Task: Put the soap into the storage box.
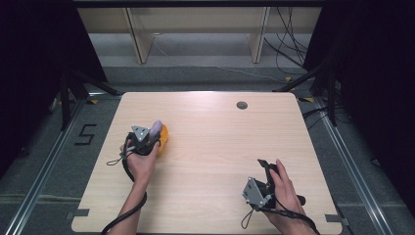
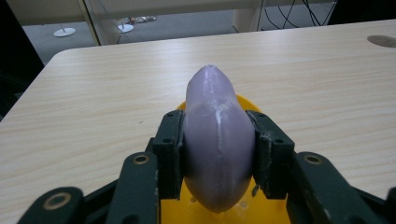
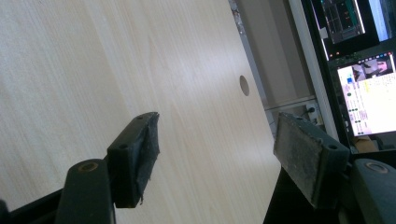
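Note:
A pale purple, egg-shaped object (image 2: 217, 140) sits between the pads of my left gripper (image 2: 217, 154), which is shut on it just above a yellow dish (image 2: 187, 207). In the high view the left gripper (image 1: 147, 136) is at the table's left with the purple object (image 1: 155, 128) sticking out over the yellow dish (image 1: 163, 138). My right gripper (image 3: 215, 144) stands open with nothing between its pads, tilted over bare wood. The right gripper (image 1: 264, 169) rests near the front right of the table in a hand.
The light wooden table (image 1: 210, 142) has a round grey cable hole (image 1: 242, 105) near its far edge. Shelving legs and cables lie on the floor behind. Lit monitors (image 3: 359, 56) stand beyond the table's edge in the right gripper view.

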